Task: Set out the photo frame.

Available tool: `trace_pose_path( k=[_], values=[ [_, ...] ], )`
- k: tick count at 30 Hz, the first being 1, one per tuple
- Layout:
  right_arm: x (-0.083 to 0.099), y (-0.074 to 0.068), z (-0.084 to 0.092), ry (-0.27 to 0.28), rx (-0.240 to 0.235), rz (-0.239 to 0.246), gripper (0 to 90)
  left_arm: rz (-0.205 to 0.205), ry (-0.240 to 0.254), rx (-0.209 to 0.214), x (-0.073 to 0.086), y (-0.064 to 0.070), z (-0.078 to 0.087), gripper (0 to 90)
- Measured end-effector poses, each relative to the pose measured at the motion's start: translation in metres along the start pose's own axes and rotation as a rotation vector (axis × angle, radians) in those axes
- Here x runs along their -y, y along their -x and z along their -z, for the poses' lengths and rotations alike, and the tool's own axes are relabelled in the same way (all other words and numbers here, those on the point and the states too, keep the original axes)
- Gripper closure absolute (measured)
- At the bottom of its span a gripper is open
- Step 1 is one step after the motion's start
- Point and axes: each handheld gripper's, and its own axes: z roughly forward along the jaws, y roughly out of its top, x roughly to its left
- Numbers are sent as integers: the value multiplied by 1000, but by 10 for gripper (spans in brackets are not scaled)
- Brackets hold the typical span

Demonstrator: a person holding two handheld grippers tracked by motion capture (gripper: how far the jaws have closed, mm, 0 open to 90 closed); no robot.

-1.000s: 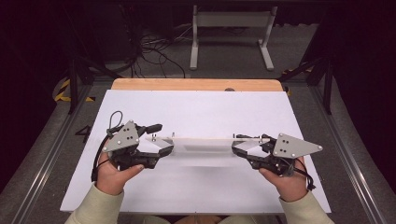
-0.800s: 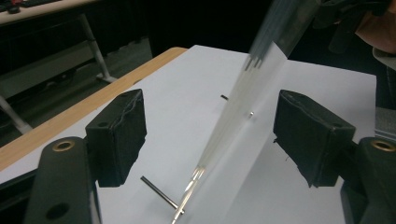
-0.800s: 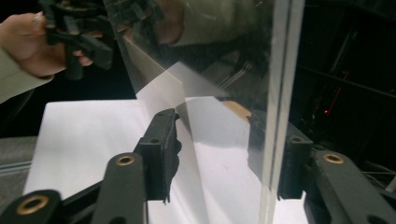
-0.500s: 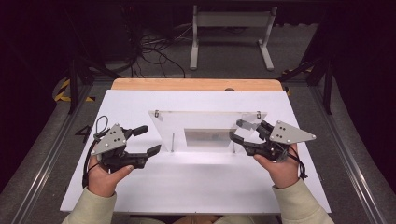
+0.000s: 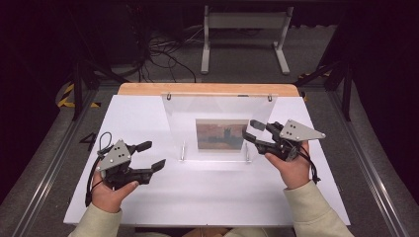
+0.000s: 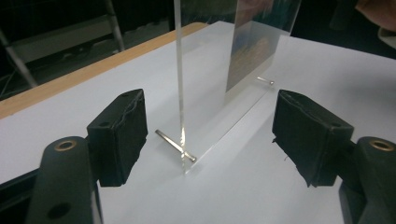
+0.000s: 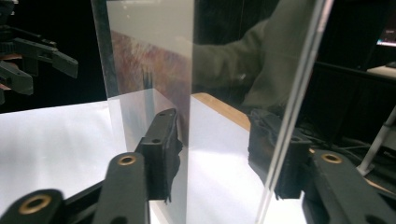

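A clear acrylic picture frame (image 5: pixel 217 113) stands upright on two metal pins in the middle of the white table (image 5: pixel 138 118), with a reddish picture (image 5: pixel 221 134) low in it. My left gripper (image 5: pixel 155 154) is open and lies to the left of the frame, apart from it. In the left gripper view its jaws (image 6: pixel 208 135) face the frame's edge (image 6: pixel 205 70) and a pin (image 6: pixel 175 144). My right gripper (image 5: pixel 250 129) straddles the frame's right edge. Its jaws (image 7: pixel 215 154) have just been closing a little with the pane (image 7: pixel 149 46) between them, but the pads do not visibly press on it.
A wooden strip (image 5: pixel 148 89) runs along the table's far edge. Behind it, on the floor, stand a grey metal stand (image 5: pixel 242 29) and loose cables (image 5: pixel 163 54). Metal rails (image 5: pixel 49 163) flank the table. My left gripper (image 7: pixel 37 56) also shows far off in the right gripper view.
The frame lay low between both grippers and has been tipped up until it stands. My left gripper let go and drew back to the left. My right gripper moved up along the right edge.
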Motion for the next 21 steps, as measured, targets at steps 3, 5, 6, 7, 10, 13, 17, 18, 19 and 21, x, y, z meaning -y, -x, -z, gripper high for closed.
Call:
trace_pose_path(
  k=[3,5,6,7,10,13,17,18,19,21],
  values=[
    [2,2,-3,-9,7,-7,528,13,0,-1,3,-2,1,274],
    [3,3,-6,-15,9,-11,541,25,-1,-7,5,-3,1,274],
    [5,5,-8,-19,11,-16,541,31,-1,-12,8,-4,2,274],
    [6,6,-9,-18,15,-19,538,31,-2,-17,9,-4,2,275],
    [7,9,-12,-22,20,-27,542,43,-6,-20,11,-6,3,278],
    [9,12,-15,-29,29,-40,533,51,-6,-19,14,-7,2,280],
    [11,15,-19,-32,35,-55,522,52,-15,-20,16,-8,1,280],
    [12,16,-20,-32,38,-61,519,53,-17,-21,17,-8,1,280],
    [13,17,-21,-32,41,-61,516,56,-19,-20,18,-9,1,280],
    [14,19,-23,-32,43,-68,511,65,-24,-19,19,-10,0,279]
  ],
)
